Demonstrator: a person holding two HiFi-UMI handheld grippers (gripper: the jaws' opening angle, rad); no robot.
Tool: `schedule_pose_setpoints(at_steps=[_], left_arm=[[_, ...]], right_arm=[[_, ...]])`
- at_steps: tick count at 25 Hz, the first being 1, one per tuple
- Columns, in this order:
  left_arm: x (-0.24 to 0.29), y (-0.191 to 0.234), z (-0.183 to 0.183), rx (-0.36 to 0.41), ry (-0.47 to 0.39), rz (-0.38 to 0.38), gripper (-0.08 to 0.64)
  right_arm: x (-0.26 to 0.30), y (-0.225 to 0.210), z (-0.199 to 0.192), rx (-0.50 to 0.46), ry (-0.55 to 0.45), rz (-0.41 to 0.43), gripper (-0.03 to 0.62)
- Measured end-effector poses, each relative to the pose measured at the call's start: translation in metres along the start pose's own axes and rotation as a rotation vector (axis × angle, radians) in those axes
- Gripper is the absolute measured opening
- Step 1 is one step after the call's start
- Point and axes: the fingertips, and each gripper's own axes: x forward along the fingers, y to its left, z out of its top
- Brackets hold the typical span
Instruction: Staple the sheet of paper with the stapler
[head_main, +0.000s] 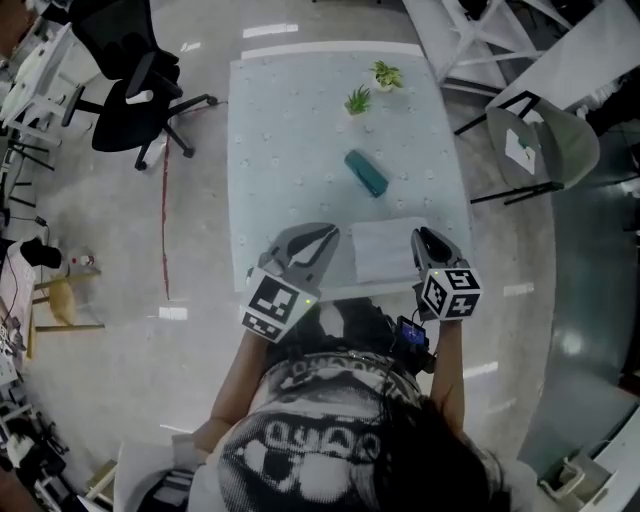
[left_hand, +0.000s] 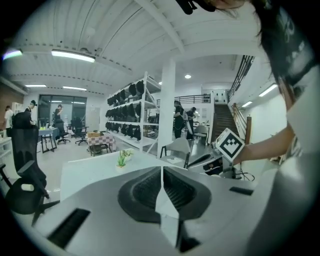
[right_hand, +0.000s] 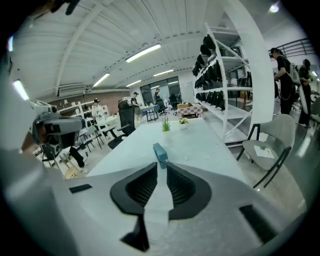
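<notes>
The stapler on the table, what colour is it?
Teal, a dark blue-green. The stapler shows best in the head view.

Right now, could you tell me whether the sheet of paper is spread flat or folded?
Spread flat: the sheet of paper lies as one unfolded rectangle at the table's near edge.

Ceiling strip lights (left_hand: 72, 55) at ten o'clock in the left gripper view give bright, even light. The glossy floor (head_main: 172, 313) throws white glare patches in the head view. Both gripper views bow strongly, with black corners and soft foregrounds.
</notes>
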Motion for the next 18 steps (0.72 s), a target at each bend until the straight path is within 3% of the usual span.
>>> schedule_pose_setpoints(at_steps=[6, 10, 18], left_arm=[[0.023, -0.003, 0.005, -0.031, 0.014, 0.109, 0.01], [0.029, -0.005, 0.001, -0.049, 0.028, 0.175, 0.009], [0.032, -0.013, -0.008, -0.083, 0.047, 0.272, 0.011]], right_arm=[[0.041, -0.046, -0.035, -0.197, 0.213, 0.105, 0.123], [0.065, -0.063, -0.068, -0.31, 0.343, 0.158, 0.131], [0.089, -0.072, -0.097, -0.433, 0.424, 0.223, 0.14]])
